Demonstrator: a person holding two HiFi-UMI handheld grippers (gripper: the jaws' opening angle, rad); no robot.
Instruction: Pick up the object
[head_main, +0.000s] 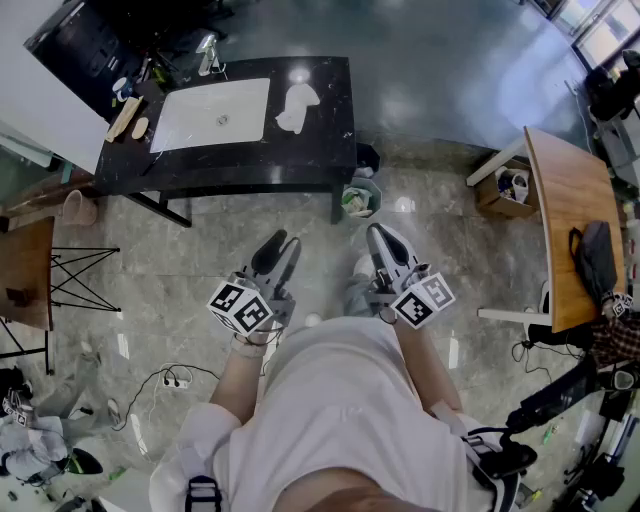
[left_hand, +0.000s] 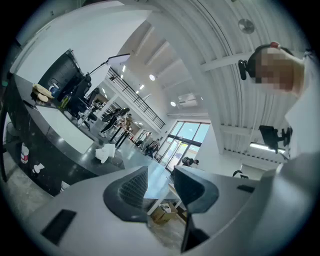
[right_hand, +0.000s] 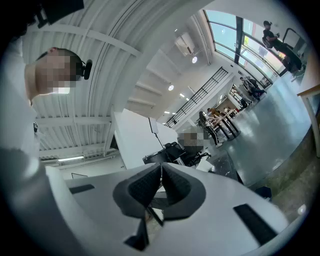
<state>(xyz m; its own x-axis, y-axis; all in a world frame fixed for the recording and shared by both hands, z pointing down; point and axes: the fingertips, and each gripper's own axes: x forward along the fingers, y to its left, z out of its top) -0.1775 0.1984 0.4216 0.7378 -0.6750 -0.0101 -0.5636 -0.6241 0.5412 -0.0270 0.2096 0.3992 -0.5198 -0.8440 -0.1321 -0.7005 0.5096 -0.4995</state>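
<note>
A white crumpled cloth (head_main: 297, 106) lies on the black counter (head_main: 330, 150), to the right of a white sink basin (head_main: 212, 113); the left gripper view also catches the cloth (left_hand: 105, 152). I stand on the floor a step back from the counter. My left gripper (head_main: 278, 243) is held at waist height and points toward the counter. Its jaws stand slightly apart with nothing between them (left_hand: 160, 172). My right gripper (head_main: 380, 238) hovers beside it, tips pressed together and empty (right_hand: 161, 167). Neither gripper touches anything.
A small waste bin (head_main: 361, 197) stands at the counter's right front corner. At the right is a wooden table (head_main: 570, 220) with a black bag (head_main: 597, 258) and a cardboard box (head_main: 500, 187) beside it. A cable (head_main: 170, 378) lies on the floor at left.
</note>
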